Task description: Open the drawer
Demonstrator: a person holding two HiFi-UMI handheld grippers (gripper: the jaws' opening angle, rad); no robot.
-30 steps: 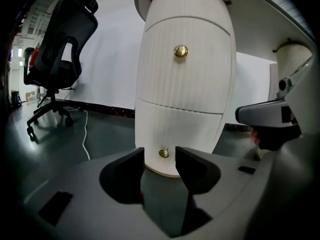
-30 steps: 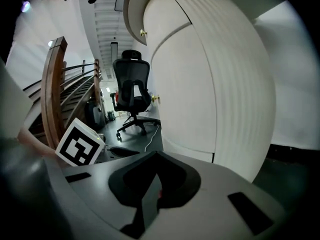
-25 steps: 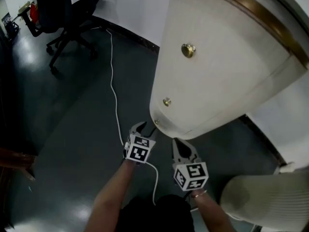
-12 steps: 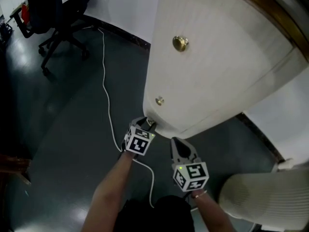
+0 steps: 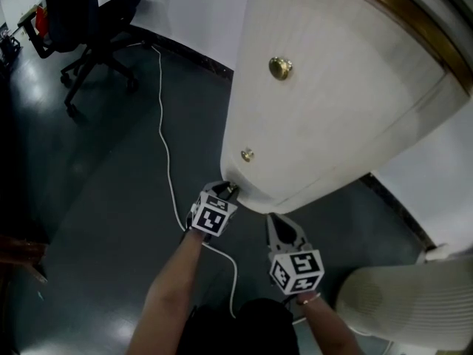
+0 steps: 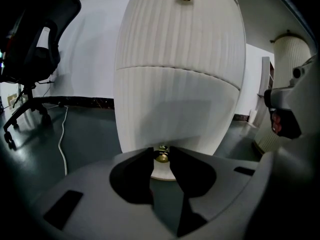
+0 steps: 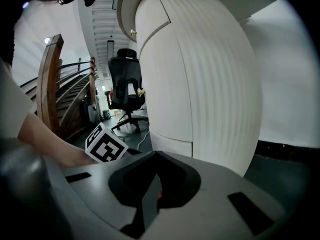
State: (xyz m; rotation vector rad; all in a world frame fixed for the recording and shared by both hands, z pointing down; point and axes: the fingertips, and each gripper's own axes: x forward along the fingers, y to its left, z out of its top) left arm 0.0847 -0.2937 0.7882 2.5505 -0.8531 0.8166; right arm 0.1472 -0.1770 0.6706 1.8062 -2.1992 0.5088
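A rounded white ribbed cabinet (image 5: 332, 109) has brass knobs up its front: one high (image 5: 280, 68), one lower (image 5: 247, 154). The lowest drawer front (image 6: 175, 109) carries a small brass knob (image 6: 161, 157) at its bottom edge. My left gripper (image 6: 161, 160) has just been closing its jaws, and that knob sits between them with both pads against it. In the head view the left gripper (image 5: 228, 191) is at the cabinet's lower edge. My right gripper (image 5: 279, 224) hovers just right of it, below the cabinet, shut and holding nothing (image 7: 159, 176).
A black office chair (image 5: 81, 13) stands at the far left. A white cable (image 5: 166, 146) runs across the dark floor towards the person. A white ribbed round object (image 5: 406, 302) is at the lower right. A wooden stair rail (image 7: 47, 84) shows in the right gripper view.
My left gripper has moved forward to the cabinet's bottom edge and its jaws have closed around the lowest knob. The right gripper has barely shifted.
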